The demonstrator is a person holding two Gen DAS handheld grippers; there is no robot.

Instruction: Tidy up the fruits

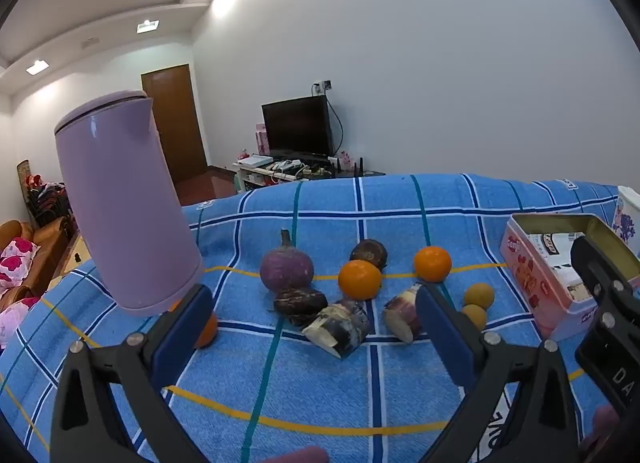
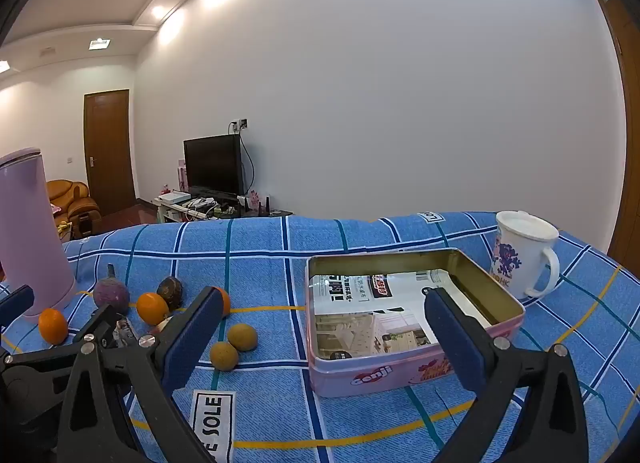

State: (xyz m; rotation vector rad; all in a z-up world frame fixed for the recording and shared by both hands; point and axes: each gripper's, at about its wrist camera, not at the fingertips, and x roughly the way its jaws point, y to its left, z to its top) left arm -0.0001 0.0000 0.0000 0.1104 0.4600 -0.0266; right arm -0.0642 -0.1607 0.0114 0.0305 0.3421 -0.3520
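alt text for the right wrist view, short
The open right gripper hovers over a blue checked cloth, in front of an open pink tin lined with paper. Oranges and other produce lie left by a lilac jug; a white mug stands behind the tin.

Fruits [image 1: 360, 279] left of tin [image 2: 400, 323]; mug [image 2: 520, 259] behind tin.

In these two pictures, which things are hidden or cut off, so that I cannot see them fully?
- Left wrist view: an orange behind the left gripper's finger pad and the purple jug.
- Left wrist view: the white mug, cut off by the picture's edge.
- Right wrist view: another orange mostly behind the right gripper's pad.
- Right wrist view: the tin's floor, covered by printed paper.
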